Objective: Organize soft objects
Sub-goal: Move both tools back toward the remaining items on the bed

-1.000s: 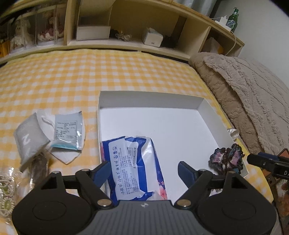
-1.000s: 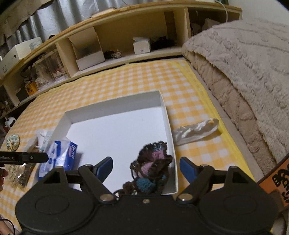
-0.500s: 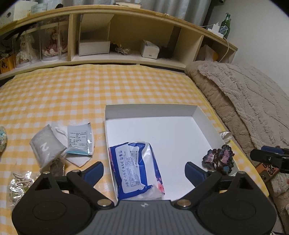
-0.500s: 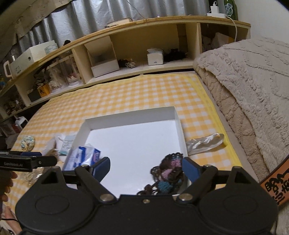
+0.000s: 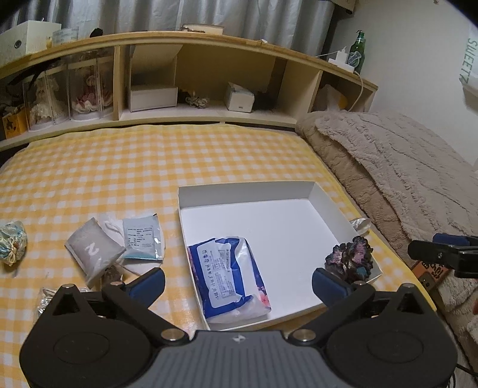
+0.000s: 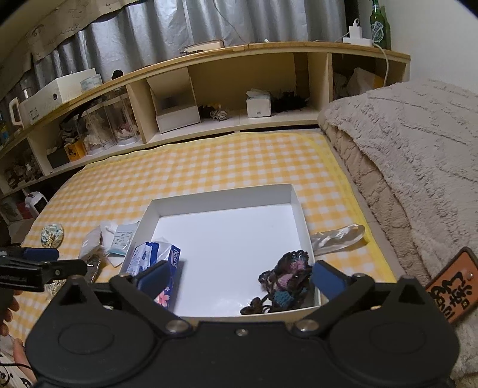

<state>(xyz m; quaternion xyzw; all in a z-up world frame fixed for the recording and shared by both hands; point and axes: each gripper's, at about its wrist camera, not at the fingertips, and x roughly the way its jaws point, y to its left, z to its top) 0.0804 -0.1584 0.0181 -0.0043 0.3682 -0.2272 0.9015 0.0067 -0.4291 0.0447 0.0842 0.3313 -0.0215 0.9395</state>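
Observation:
A white shallow box (image 5: 248, 188) (image 6: 294, 198) lies on the yellow checked bed. In it are a blue tissue pack (image 5: 228, 270) (image 6: 152, 253) at the near left and a dark crocheted piece (image 5: 351, 256) (image 6: 286, 277) at the near right. My left gripper (image 5: 237, 282) is open and empty, above the box's near edge. My right gripper (image 6: 239, 277) is open and empty, also above the near edge. Left of the box lie a grey pouch (image 5: 92, 249), a white mask with a light blue sachet (image 5: 142, 237) and a small patterned pouch (image 5: 12, 241) (image 6: 52, 234).
A white plastic bag (image 6: 337, 238) (image 5: 360, 223) lies right of the box. A beige blanket (image 5: 403, 173) (image 6: 418, 143) rises on the right. A wooden shelf headboard (image 5: 209, 77) with boxes and a green bottle (image 6: 379, 24) stands at the back.
Both grippers have pulled up and back from the box, so more of the bed and shelf shows. The tissue pack and the crocheted piece stay in the box.

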